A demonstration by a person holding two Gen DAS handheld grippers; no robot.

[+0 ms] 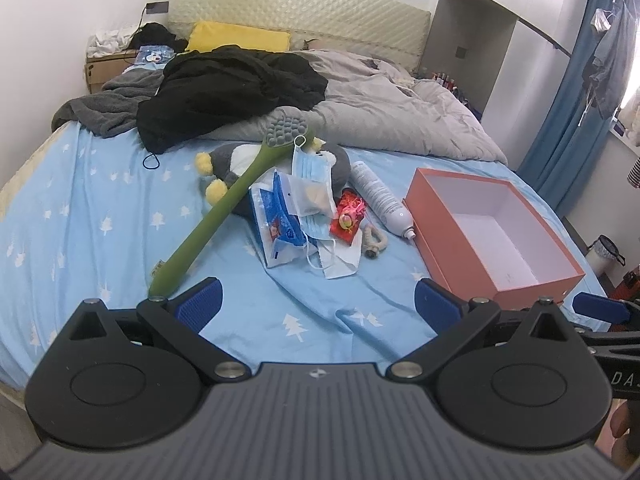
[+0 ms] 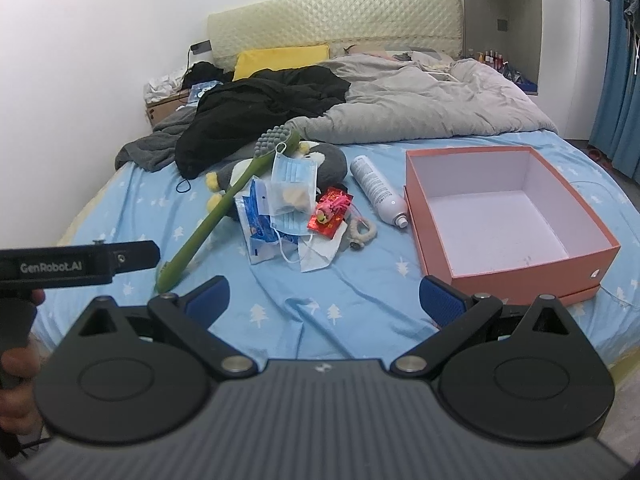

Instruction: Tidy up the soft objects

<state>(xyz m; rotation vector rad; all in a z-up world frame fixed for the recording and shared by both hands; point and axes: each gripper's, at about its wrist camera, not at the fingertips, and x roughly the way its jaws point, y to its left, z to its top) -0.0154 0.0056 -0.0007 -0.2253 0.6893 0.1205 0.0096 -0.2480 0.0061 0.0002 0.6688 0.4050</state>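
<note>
meanwhile both the left gripper and right gripper hover with jaws spread and empty, the plush penguin ahead, the orange box ahead-right.

Matt cardboard box; fuzzy plush penguin; wrinkled cotton sheet; glossy foil packet.

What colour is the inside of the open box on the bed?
White inside, with salmon-orange outer walls; the box shows best in the right wrist view.
</note>
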